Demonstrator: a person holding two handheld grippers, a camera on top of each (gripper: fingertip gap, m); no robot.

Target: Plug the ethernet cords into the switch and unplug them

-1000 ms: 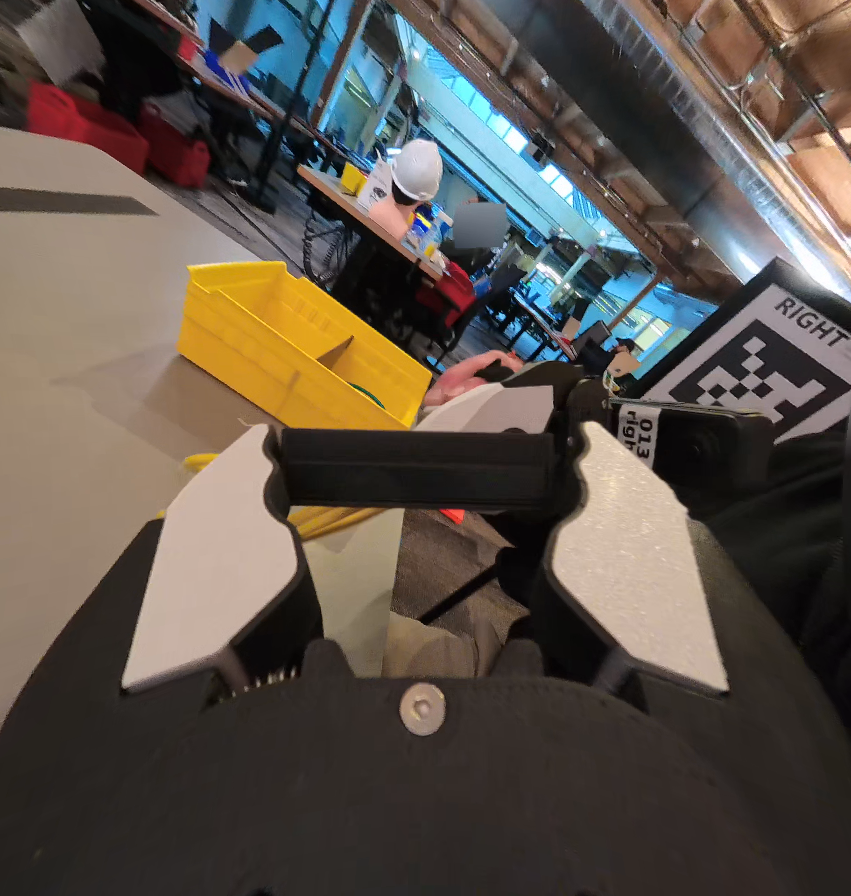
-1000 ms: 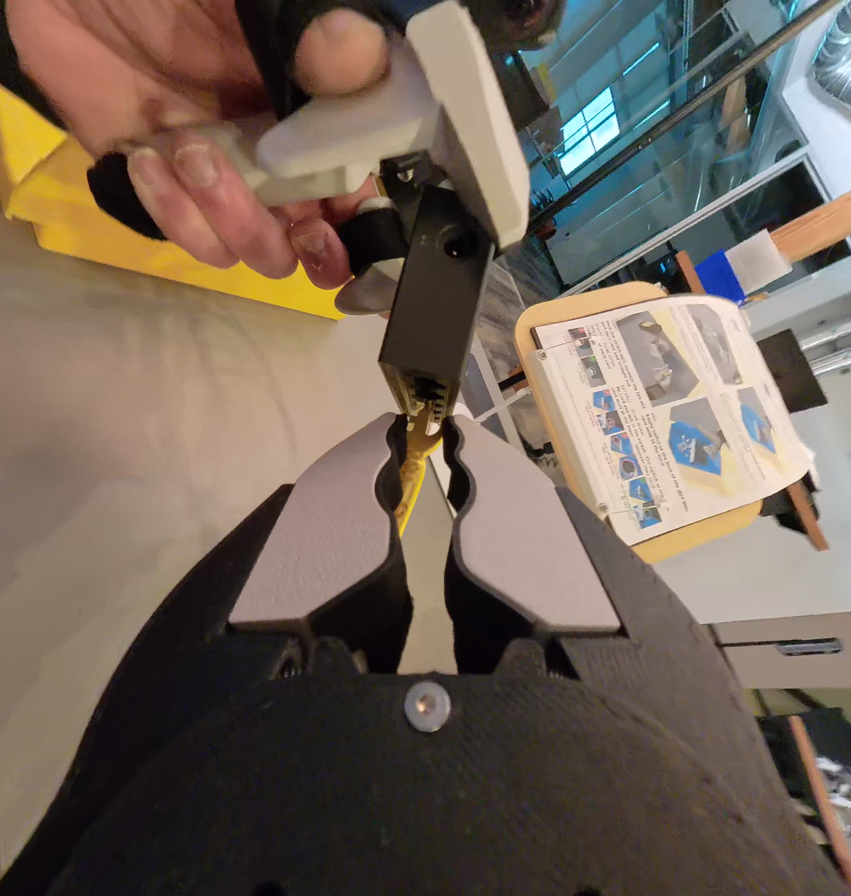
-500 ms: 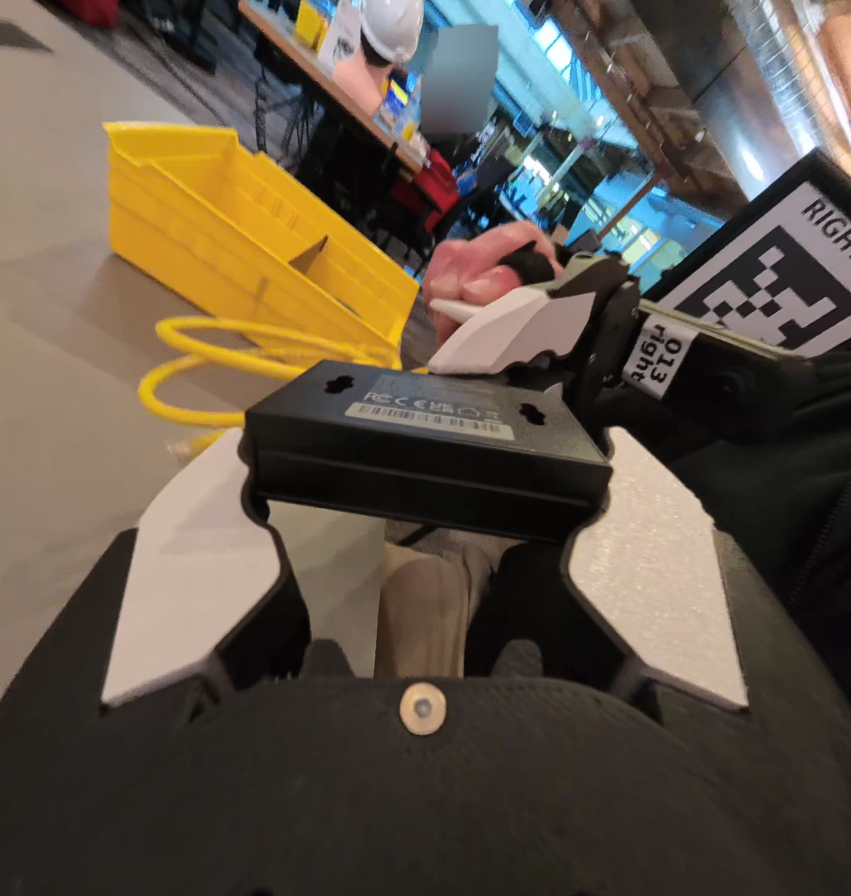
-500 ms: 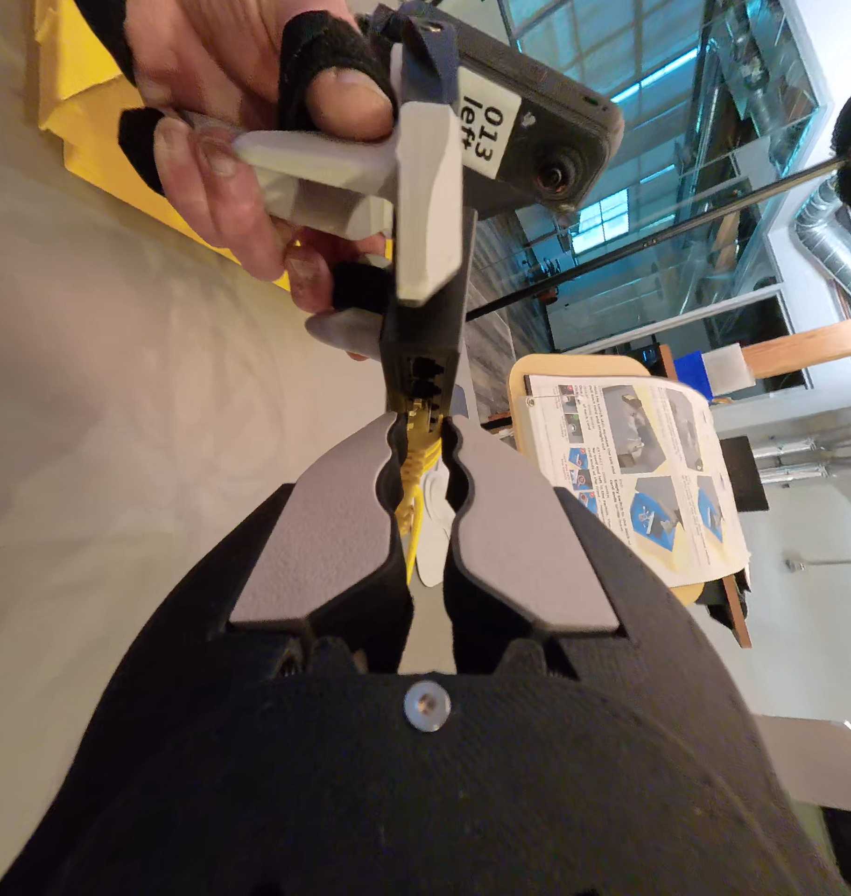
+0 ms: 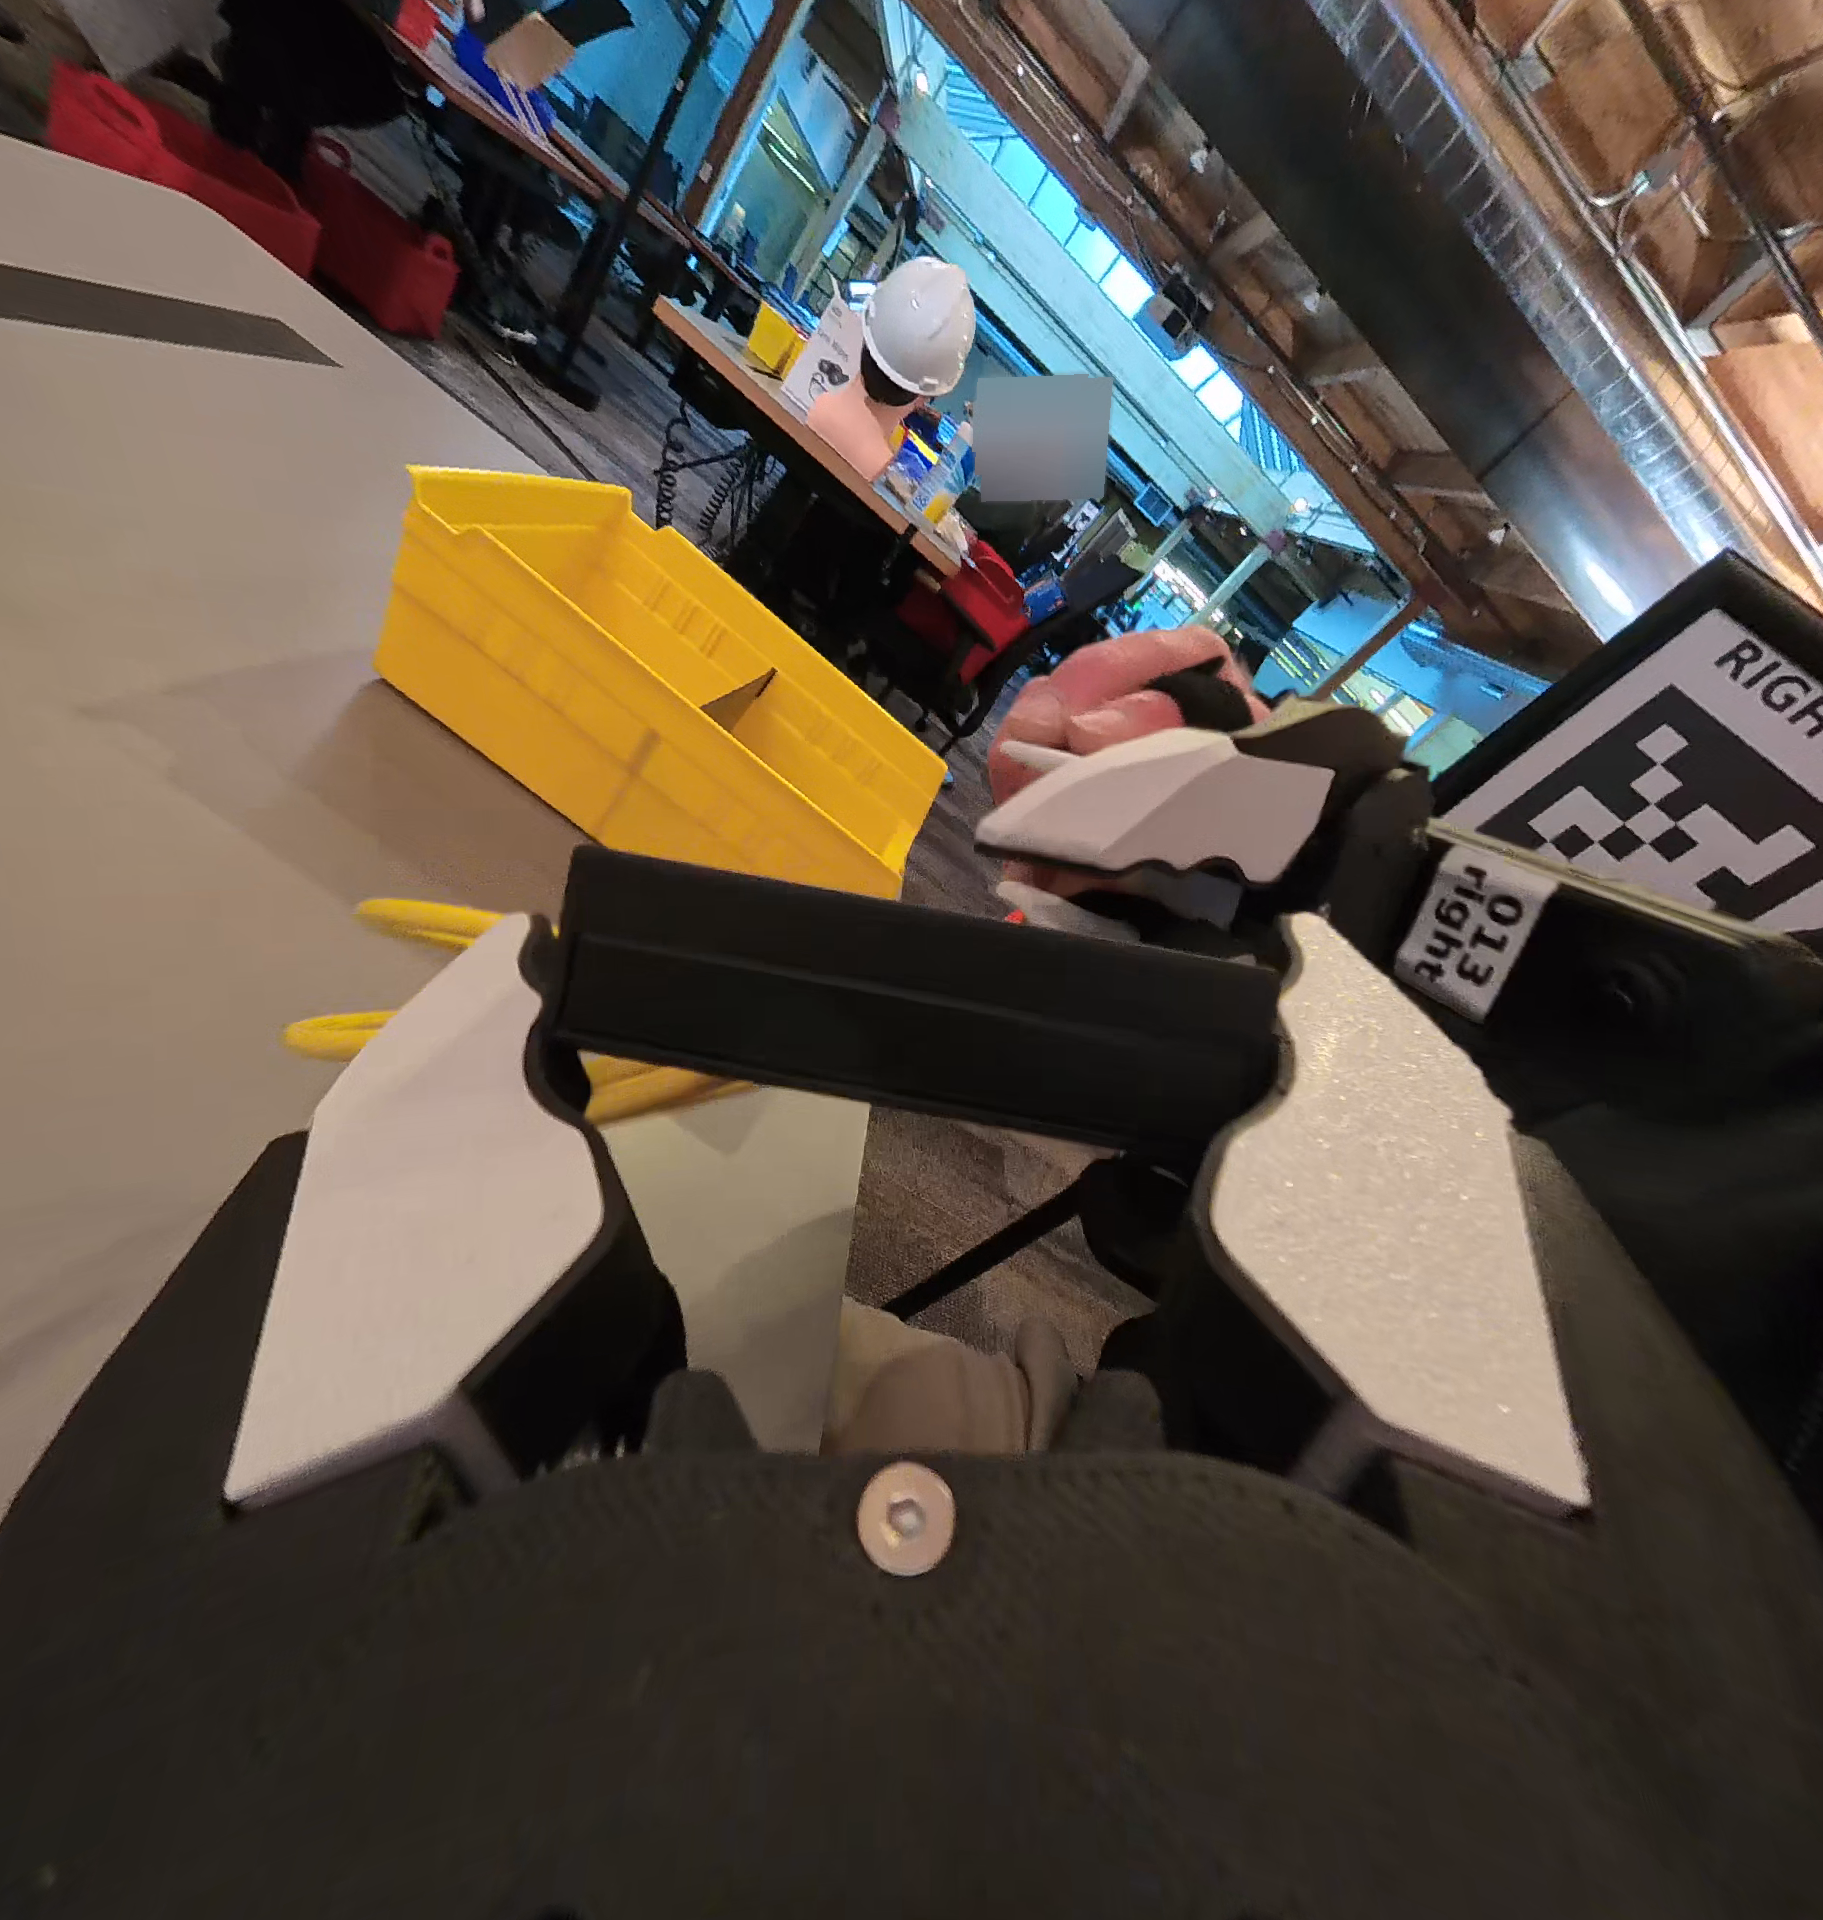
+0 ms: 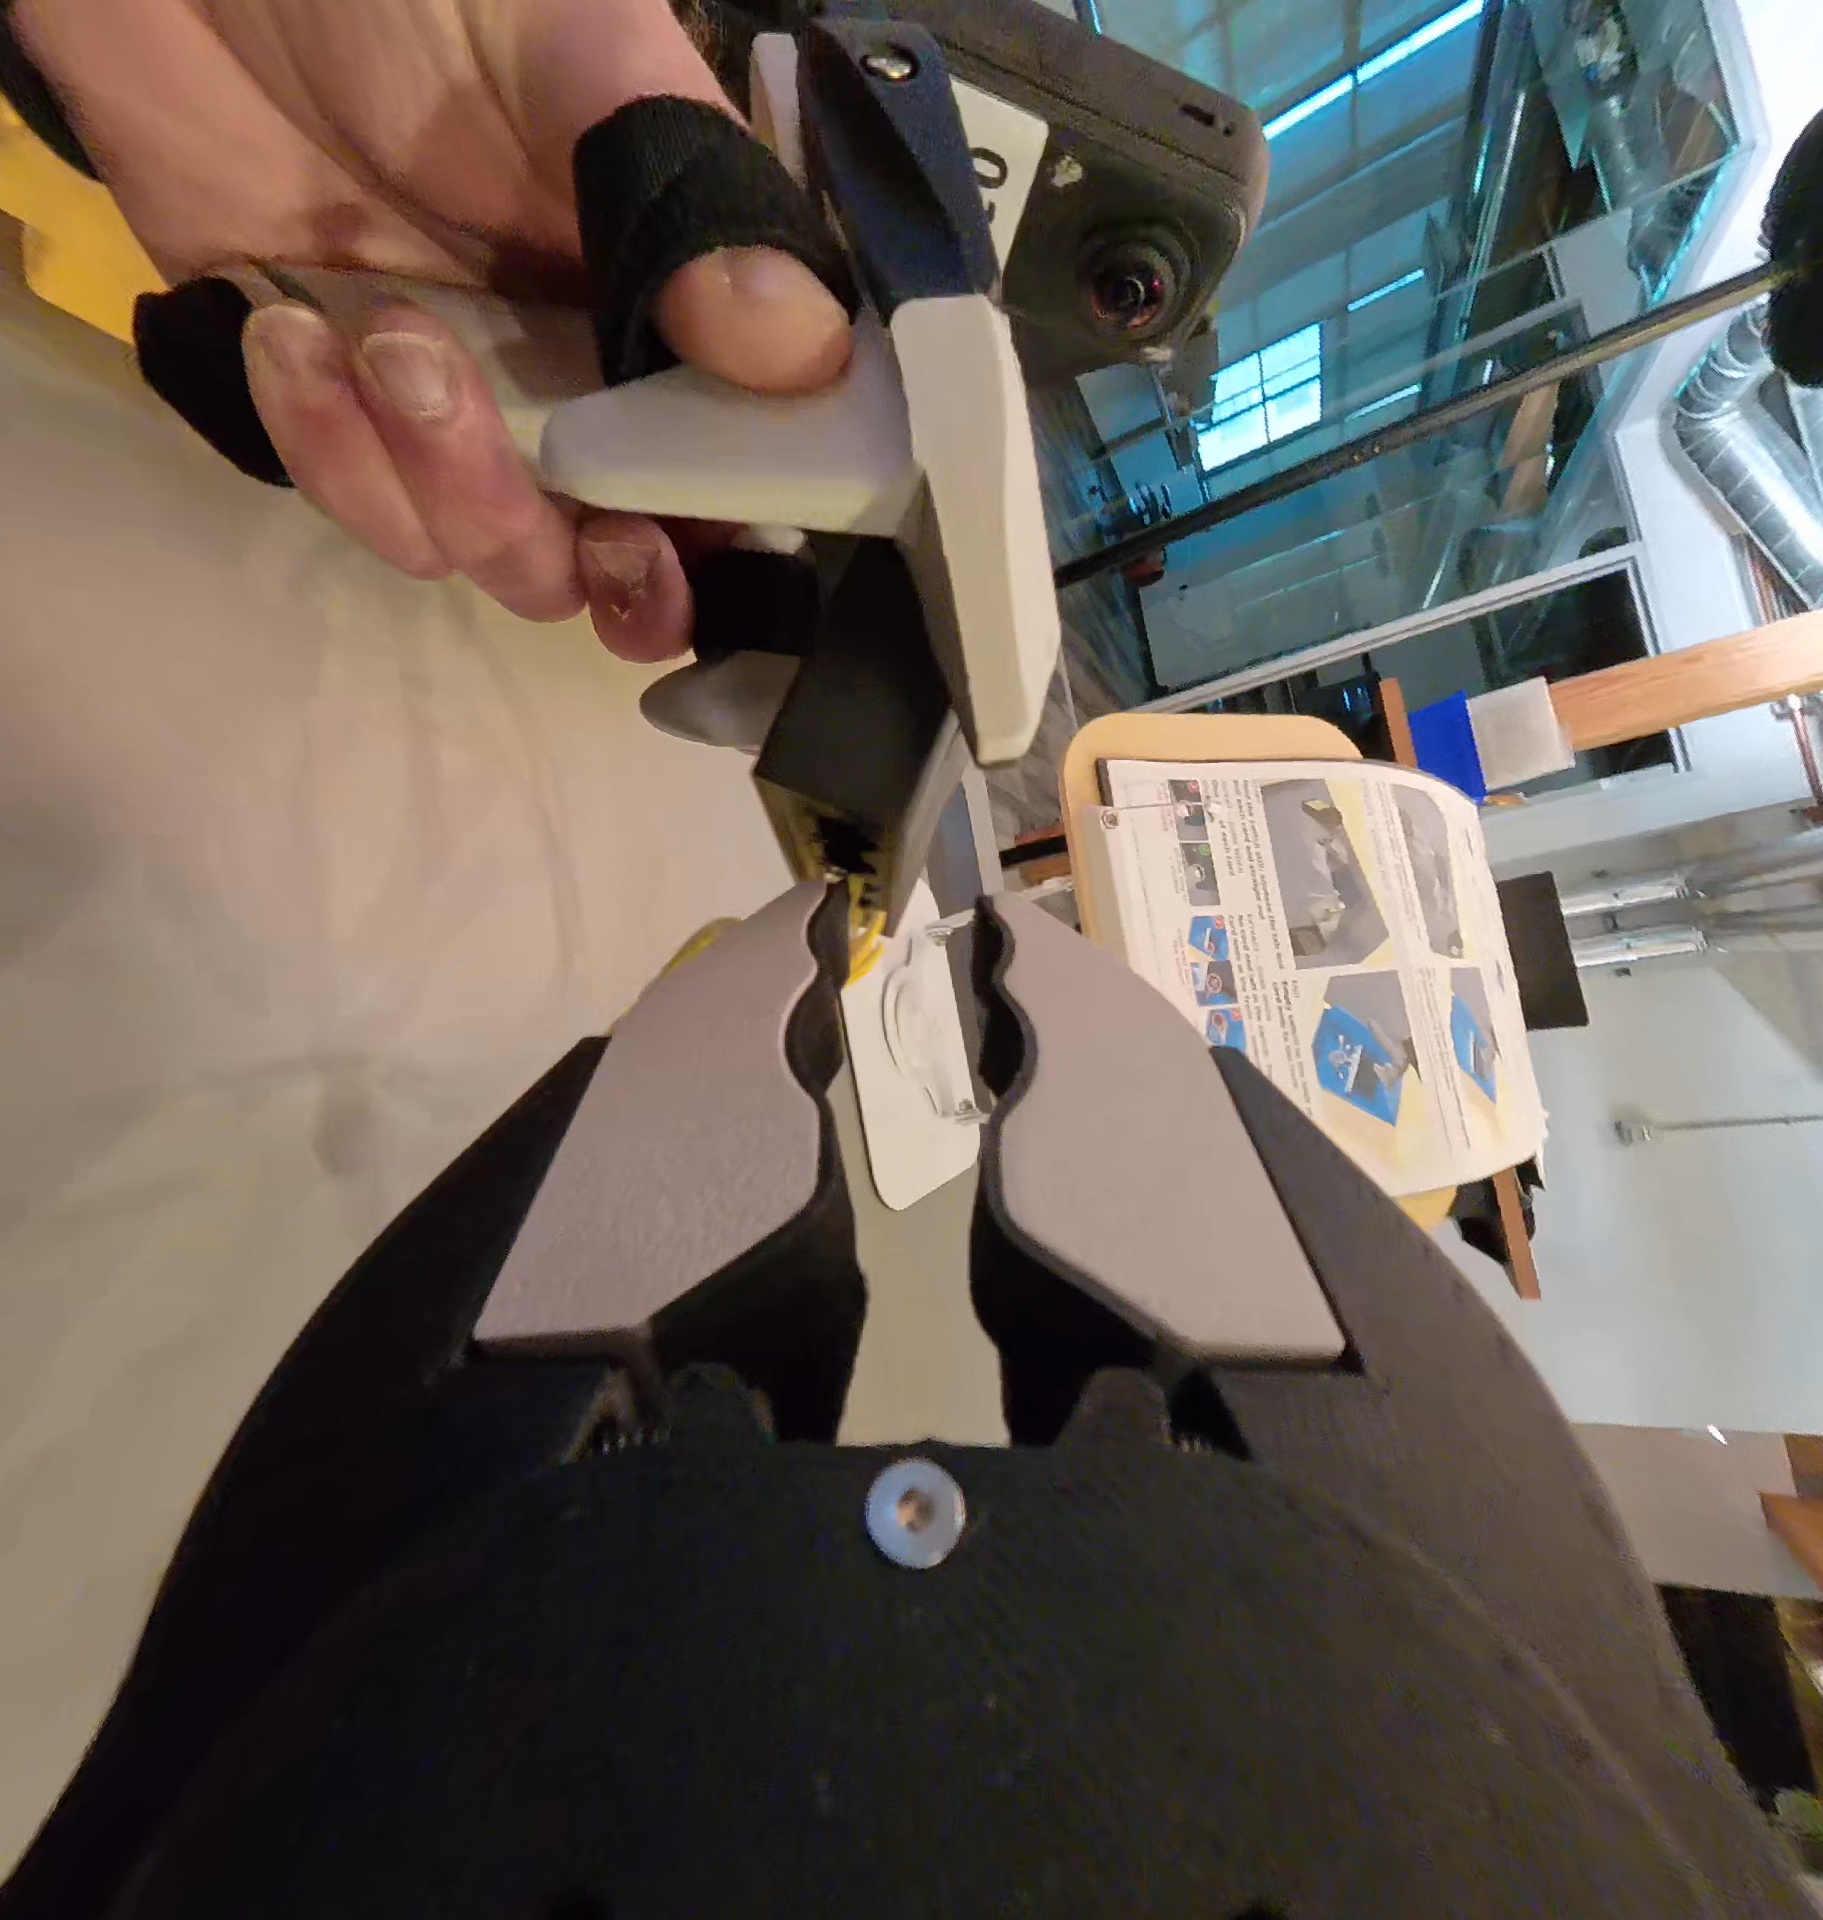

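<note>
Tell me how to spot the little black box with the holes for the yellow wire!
Find the big pale table with the yellow bin on it. Just in front of the bin, the left tongs clamp the switch end to end above the table. It is the only flat black bar there, beside the looped yellow cord.

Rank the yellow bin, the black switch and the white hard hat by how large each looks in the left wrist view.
1. Black switch, enlarged by nearness to the camera, so its lead is unsure.
2. Yellow bin, close behind.
3. White hard hat, far off.
</note>
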